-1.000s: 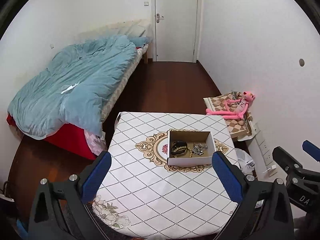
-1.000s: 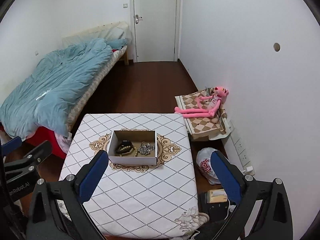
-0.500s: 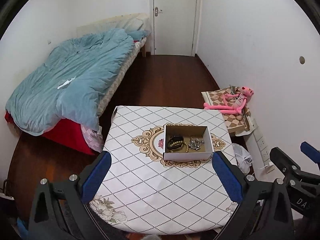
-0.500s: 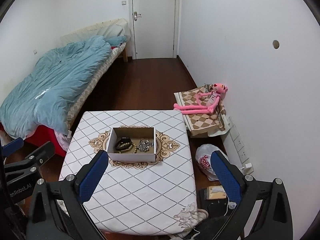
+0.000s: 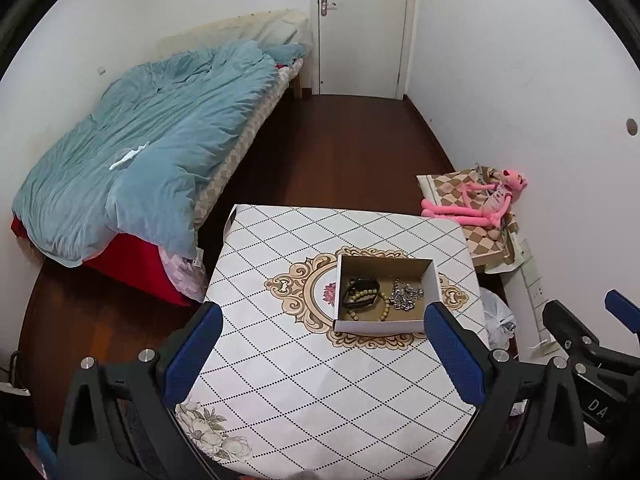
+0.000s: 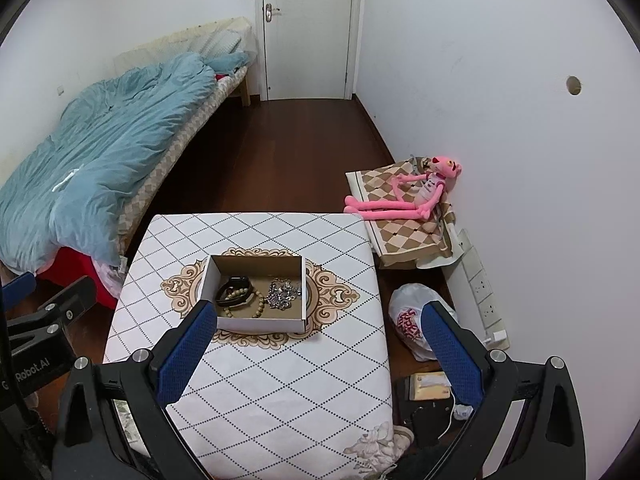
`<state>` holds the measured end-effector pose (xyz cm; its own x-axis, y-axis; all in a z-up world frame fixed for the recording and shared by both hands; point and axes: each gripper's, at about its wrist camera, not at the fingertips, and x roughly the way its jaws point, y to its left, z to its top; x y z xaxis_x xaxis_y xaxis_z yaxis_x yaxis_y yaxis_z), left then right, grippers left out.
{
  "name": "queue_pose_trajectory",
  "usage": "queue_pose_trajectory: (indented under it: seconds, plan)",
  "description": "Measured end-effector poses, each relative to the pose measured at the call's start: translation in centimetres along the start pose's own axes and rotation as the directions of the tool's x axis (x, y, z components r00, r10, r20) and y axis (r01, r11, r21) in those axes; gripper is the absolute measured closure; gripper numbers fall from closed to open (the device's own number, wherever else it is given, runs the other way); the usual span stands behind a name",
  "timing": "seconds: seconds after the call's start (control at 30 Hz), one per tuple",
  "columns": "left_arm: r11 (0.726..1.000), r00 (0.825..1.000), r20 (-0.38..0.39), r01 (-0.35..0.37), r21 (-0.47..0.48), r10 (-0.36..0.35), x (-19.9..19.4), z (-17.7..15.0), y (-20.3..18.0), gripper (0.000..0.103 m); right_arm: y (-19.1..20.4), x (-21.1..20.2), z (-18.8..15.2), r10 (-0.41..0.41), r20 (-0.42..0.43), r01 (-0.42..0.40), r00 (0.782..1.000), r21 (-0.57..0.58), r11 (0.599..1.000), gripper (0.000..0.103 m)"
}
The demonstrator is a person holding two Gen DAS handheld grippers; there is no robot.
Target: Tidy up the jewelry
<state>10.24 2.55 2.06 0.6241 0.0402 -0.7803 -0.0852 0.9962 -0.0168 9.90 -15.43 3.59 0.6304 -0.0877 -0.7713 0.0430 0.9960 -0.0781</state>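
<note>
Approach stage: your left gripper [image 5: 320, 350] and right gripper [image 6: 316, 352] hang wide apart, empty, above the cardboard box [image 6: 256, 322]. Next, descend onto the tangled silver chain [image 6: 284, 294].

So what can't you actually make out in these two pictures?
- Silver jewelry in the box, both views: too small to count pieces.
- Box floor along the near wall: hidden by that wall.
- Printing on the plastic bag, right view: partly behind the right tool.

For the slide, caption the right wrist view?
Open right gripper above patterned table; cardboard box holds bead bracelet and silver chain.
</note>
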Motion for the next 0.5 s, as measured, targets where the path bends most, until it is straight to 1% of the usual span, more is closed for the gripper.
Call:
queue_pose_trajectory:
  seconds: [0.23,0.5]
  plan:
    - [1.000,0.999,-0.048,-0.021,0.005,0.021,2.5,0.3,0.3,0.000,0.7,3.1,0.7,-0.010,-0.050,0.009,0.999,-0.019,1.000,0.000]
    - [1.000,0.997,-0.076,-0.023,0.011,0.023,3.9,0.5,0.2,0.000,0.7,5.3,0.7,-0.022,-0.096,0.020,0.995,-0.020,1.000,0.000]
